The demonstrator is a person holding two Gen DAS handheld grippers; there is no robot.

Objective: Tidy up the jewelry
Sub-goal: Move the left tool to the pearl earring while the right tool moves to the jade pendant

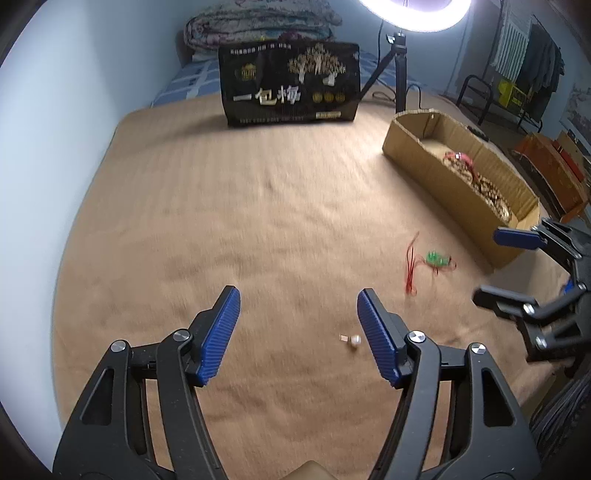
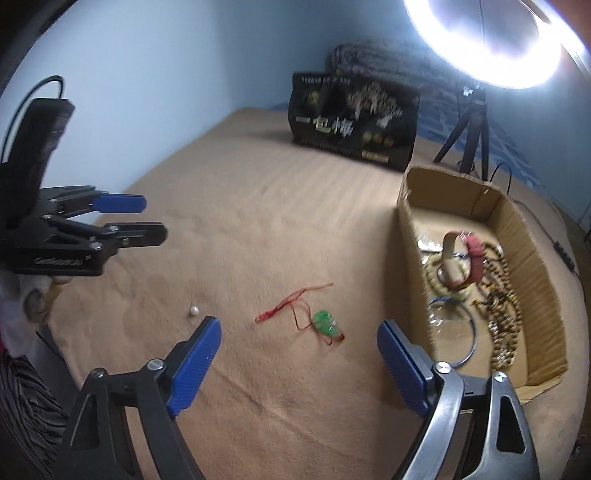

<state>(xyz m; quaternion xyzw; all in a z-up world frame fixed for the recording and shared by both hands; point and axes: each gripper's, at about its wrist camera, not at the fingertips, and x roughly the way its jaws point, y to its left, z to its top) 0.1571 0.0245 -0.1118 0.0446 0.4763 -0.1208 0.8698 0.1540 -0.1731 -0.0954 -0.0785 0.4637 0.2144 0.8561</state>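
A green pendant on a red cord [image 2: 325,323] lies on the tan blanket, in line with the gap of my right gripper [image 2: 299,325], which stands open and touches nothing. A small white pearl [image 1: 355,339] rests just inside the right finger of my open left gripper [image 1: 298,295], with a tiny pale piece [image 1: 344,337] beside it. The cardboard box [image 2: 413,236] on the right holds bead strands [image 2: 502,295], a pink band [image 2: 476,254] and a blue ring. In the left wrist view the pendant [image 1: 436,258] lies between the left gripper and the right gripper [image 1: 487,266].
A black snack bag [image 1: 290,86] stands at the back of the blanket [image 1: 258,206]. A ring light on a tripod [image 2: 469,122] stands behind the box. Folded quilts [image 1: 258,22] lie further back. A pale wall [image 1: 74,110] runs along the left.
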